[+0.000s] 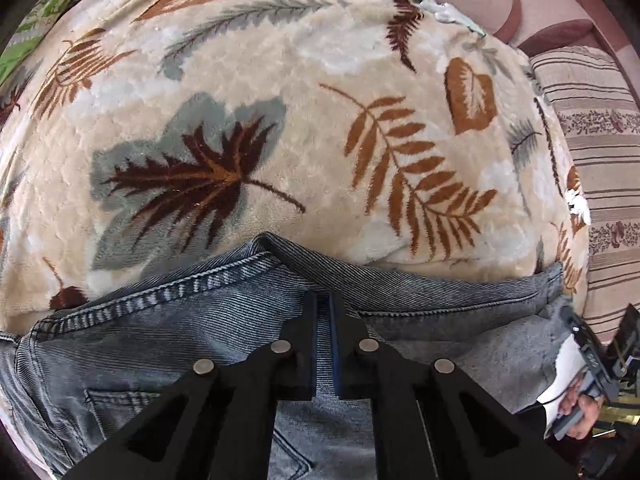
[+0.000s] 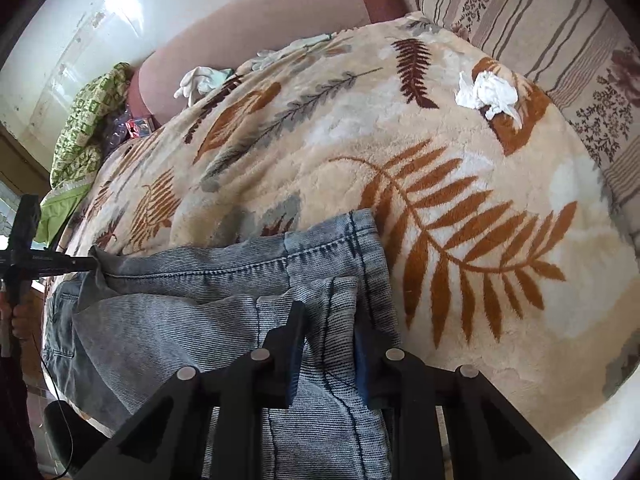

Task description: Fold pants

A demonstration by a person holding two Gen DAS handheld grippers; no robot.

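One pair of faded blue jeans (image 1: pixel 224 320) lying on a leaf-print blanket (image 1: pixel 304 92), left hand-held gripper (image 1: pixel 325 300) pinched shut on denim, right hand-held gripper (image 2: pixel 328 320) clamped narrowly on stacked leg hems; lift both ends level, keeping seams aligned; two grippers, one crumpled tissue (image 2: pixel 486 94).

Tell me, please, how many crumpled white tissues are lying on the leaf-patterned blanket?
1: a crumpled tissue on the blanket, toward the striped cushion, beyond the jeans. More could be hidden outside the views.
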